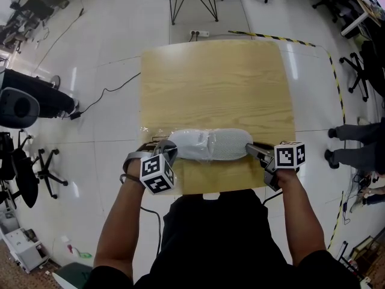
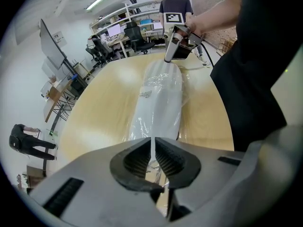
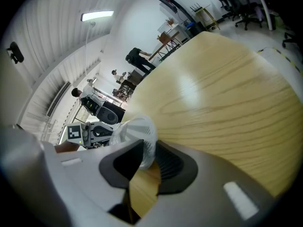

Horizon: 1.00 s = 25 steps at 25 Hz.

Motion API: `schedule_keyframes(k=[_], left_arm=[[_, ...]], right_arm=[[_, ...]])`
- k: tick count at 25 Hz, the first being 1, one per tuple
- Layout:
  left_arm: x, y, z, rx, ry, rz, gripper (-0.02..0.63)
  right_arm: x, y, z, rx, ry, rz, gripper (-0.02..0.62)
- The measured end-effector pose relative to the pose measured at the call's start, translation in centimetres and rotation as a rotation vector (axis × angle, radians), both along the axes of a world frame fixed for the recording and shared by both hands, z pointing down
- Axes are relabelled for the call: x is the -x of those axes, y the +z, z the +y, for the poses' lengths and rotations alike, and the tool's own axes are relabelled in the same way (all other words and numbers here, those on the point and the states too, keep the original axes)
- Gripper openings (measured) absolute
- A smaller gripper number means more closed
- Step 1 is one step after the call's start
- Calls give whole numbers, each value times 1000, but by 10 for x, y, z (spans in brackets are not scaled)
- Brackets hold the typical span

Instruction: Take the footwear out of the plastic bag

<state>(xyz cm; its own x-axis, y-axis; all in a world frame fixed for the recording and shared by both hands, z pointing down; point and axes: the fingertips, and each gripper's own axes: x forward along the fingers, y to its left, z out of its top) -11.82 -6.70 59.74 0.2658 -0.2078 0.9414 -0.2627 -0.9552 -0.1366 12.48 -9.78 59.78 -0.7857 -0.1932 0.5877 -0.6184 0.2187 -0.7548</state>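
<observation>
Plastic bag [image 1: 180,138], white footwear [image 1: 225,144] inside, ends gripped

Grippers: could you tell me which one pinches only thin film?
The left gripper: it nips just plastic bag film; the right gripper clamps the footwear end.

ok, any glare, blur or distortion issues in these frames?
Head view: sharp, but the wide angle bows the table edges, and there are light streaks on the glossy floor. Left gripper view: heavy fisheye, dark corners, glare off the bag. Right gripper view: same fisheye, sheen across the table, and the shoe looks slightly soft up close.
</observation>
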Motion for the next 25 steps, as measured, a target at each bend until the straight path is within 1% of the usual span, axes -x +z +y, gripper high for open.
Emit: schedule_keyframes(k=[5,12,20,25], left_arm=[[6,-1,0,-3,3,-22,34],[26,-1,6,-3,-11,-48,27],[49,-2,5,-16,-59,-69,25],[58,-2,7,-31,-70,-83,21]], right_arm=[[-6,-3,1,1,-4,12,84],[-7,-3,2,2,-4,25,86],[-10,-3,4,-11,-27,62,87],[-14,0,5,-17,-34,80,87]])
